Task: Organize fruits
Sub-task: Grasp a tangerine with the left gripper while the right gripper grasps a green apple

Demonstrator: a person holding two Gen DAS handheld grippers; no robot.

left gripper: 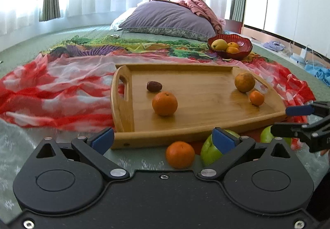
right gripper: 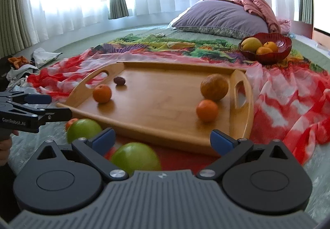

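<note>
Smooth pale wood with visible grain: tray (right gripper: 156,105). Thin, creased, half-transparent cloth: red-white scarf (left gripper: 57,95). Glossy ribbed red glass or plastic: bowl (right gripper: 274,51). Matt black plastic with blue pads: left claw (left gripper: 164,139). Shiny smooth skin: green apple (right gripper: 136,157).

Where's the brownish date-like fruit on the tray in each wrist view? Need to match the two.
Left wrist: the dark fruit lies on the wooden tray, left of centre, near the left handle and just behind an orange.
Right wrist: the same fruit sits at the tray's far left corner, beyond that orange.
Shared landmark: the red bowl beyond the tray.
</note>
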